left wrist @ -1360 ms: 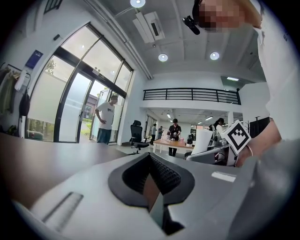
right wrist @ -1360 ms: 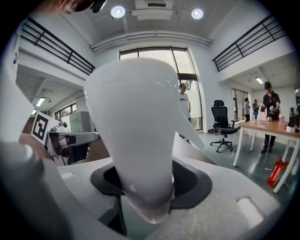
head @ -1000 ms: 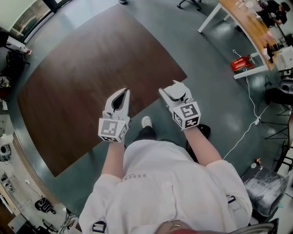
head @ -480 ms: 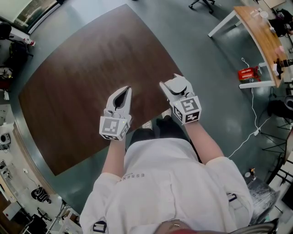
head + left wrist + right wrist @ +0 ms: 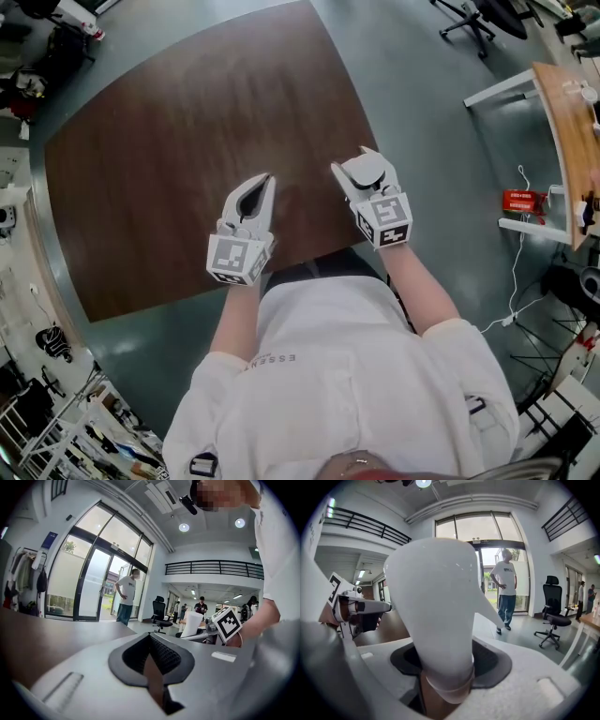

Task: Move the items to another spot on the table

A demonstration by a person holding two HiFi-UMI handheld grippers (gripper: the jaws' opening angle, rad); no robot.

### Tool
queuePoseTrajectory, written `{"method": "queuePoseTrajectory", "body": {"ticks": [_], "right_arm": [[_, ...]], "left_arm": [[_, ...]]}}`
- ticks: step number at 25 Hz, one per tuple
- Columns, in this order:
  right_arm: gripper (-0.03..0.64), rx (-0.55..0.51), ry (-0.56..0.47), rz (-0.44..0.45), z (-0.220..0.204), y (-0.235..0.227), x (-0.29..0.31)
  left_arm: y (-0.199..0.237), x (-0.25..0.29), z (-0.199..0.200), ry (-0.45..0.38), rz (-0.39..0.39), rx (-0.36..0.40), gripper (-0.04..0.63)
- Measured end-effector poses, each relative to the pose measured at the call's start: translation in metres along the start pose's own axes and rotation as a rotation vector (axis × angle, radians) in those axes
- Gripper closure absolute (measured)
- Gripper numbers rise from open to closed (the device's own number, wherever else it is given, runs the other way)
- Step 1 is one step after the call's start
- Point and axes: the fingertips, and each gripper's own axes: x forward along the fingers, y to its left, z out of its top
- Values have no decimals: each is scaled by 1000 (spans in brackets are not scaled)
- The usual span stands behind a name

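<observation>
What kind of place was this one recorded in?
Probably an open-plan office or lab hall: tall glass entrance doors, a black wheeled office chair and a black-railed mezzanine balcony.

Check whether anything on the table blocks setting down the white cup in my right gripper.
Nothing visible does. The right gripper holds the white cup above the brown table, whose top looks bare in the head view. The left gripper hangs beside it, apart.

The dark brown wood-grain table top (image 5: 169,150) looks smooth and matt. Beside the table, the grey-green floor (image 5: 422,112) has a faint sheen. The white tapered cup (image 5: 436,606) is smooth and slightly glossy. The left gripper (image 5: 262,183) and right gripper (image 5: 364,161) are matt white plastic with ribbed black pads (image 5: 164,656).
</observation>
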Motion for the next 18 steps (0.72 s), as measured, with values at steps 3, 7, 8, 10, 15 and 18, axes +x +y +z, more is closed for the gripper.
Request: {"method": "queuePoseTrajectory", "body": {"ticks": [3,7,8,10,15,18], "right_arm": [[371,-7,19,57,-9,-9,12],[370,-13,25,106,-14,-16,30],[370,-15,21,115,-14,-16,32],[370,-19,19,129,-15,-13,36],[370,13,31,127,-23,-15,40],[370,7,23,121,-26,-11,41]], "left_arm": [[0,11,-5,1,46,-14,584],[2,23,-10,1,65,-28,584],[1,24,-11,2,59,-28,584],[0,24,-14,5,58,-33,584],[4,23,-23,16,79,-43,584],[8,19,-26,22,82,-47,584]]}}
